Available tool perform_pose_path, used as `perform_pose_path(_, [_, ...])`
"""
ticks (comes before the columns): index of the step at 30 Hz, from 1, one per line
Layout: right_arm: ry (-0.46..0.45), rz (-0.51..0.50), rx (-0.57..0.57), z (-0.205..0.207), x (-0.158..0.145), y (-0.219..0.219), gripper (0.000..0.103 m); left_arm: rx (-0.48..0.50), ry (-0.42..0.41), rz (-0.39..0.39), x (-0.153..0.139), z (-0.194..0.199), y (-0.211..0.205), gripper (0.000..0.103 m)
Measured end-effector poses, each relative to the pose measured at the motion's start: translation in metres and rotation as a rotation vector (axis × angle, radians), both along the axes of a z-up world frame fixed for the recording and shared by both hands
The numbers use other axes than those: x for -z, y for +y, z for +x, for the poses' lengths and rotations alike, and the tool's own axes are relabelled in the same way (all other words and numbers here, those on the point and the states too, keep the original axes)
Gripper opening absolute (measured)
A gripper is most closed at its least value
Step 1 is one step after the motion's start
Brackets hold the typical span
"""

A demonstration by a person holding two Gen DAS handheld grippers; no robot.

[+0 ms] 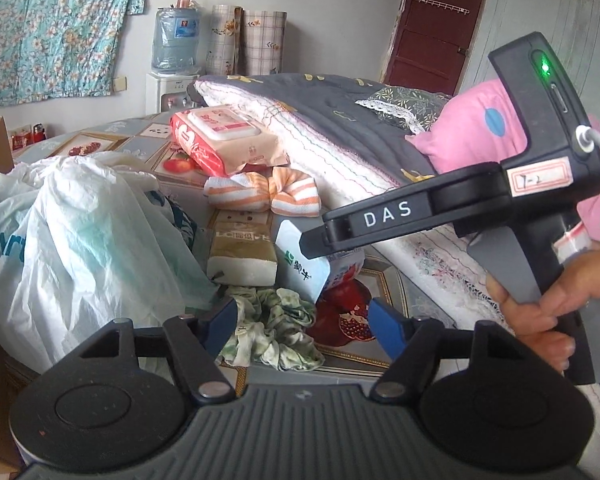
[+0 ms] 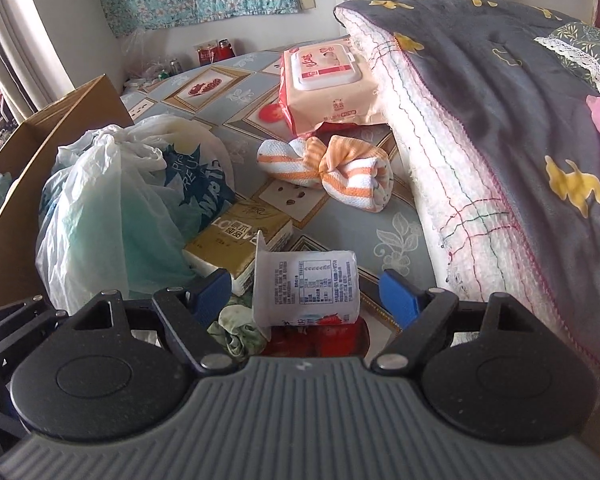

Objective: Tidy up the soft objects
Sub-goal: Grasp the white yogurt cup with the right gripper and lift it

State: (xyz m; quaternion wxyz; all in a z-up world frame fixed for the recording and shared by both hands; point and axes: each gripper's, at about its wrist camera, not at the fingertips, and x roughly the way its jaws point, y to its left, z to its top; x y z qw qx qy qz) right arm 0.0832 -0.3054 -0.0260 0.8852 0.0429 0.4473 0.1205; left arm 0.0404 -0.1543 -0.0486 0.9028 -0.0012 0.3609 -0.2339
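Observation:
A crumpled green-and-white floral cloth [image 1: 276, 328] lies on the patterned tablecloth [image 1: 380, 280]. My left gripper [image 1: 304, 318] stands open around it, with the right pad well apart from the cloth. A white milk pouch [image 2: 306, 284] with printed text lies between the blue pads of my right gripper [image 2: 306, 294], which is open with gaps on both sides. In the left wrist view one of the right gripper's fingers [image 1: 340, 228] reaches over that pouch [image 1: 300, 268], held by a hand [image 1: 540, 312]. An orange-striped knotted towel [image 2: 328, 176] lies farther back.
A gold tissue pack [image 2: 240, 236] lies left of the pouch, beside stuffed plastic bags [image 2: 112, 208] and a cardboard box [image 2: 60, 128]. A pink wet-wipes pack [image 2: 324, 80] leans on a folded grey quilt [image 2: 500, 120] along the right. A pink pillow [image 1: 472, 132] rests on the quilt.

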Motion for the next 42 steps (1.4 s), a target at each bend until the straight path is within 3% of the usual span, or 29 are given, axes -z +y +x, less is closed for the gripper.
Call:
perform_pose_path(9, [0.025, -0.008, -0.007, 0.017, 0.018, -0.002, 0.079, -0.030, -0.008, -0.020, -0.003, 0.007, 0.010, 0.069])
perform_pose_path(14, [0.042, 0.084, -0.005, 0.016, 0.021, -0.011, 0.063, -0.042, 0.004, -0.029, -0.002, 0.010, 0.011, 0.069])
perform_pose_path(20, [0.051, 0.155, 0.029, 0.017, 0.022, -0.020, 0.062, -0.043, 0.005, -0.029, -0.002, 0.008, 0.011, 0.069])
perform_pose_path(33, [0.257, 0.574, 0.142, 0.017, 0.046, -0.061, 0.062, -0.032, 0.001, -0.042, -0.004, 0.002, 0.012, 0.069])
perform_pose_path(42, [0.249, 0.549, 0.184, 0.012, 0.040, -0.079, 0.063, -0.015, -0.008, -0.038, -0.004, 0.006, 0.003, 0.069])
